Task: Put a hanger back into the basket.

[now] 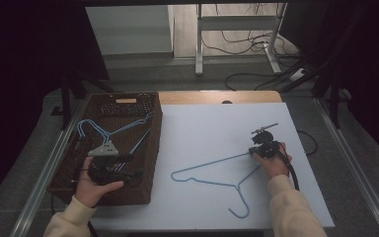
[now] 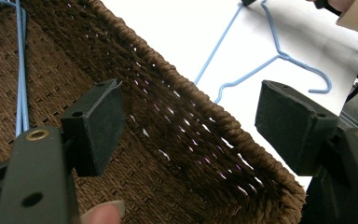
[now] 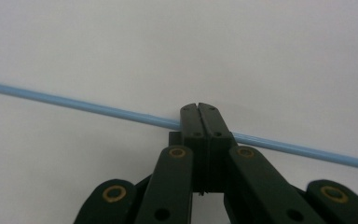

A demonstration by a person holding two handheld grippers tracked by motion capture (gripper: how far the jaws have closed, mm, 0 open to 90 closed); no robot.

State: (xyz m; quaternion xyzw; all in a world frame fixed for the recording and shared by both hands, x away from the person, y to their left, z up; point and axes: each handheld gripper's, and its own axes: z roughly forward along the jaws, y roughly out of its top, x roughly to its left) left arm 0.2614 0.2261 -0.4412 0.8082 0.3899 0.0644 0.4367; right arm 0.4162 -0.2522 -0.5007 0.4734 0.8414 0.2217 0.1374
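dim high view, dark edges, bright white mat, blurred near fingers

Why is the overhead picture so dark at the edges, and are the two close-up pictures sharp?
High view: light falls on the white table, the surroundings stay dark. Left gripper view: the woven basket is fairly sharp, the near black pads soft. Right gripper view: even, shadowless light, and the blue hanger blurs slightly toward the frame's sides.

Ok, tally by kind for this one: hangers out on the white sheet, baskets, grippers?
Blue wire hanger on the sheet: 1
Woven basket: 1
Grippers: 2, left gripper and right gripper
Total: 4
More blue hangers in the basket overlap; their number can't be told.
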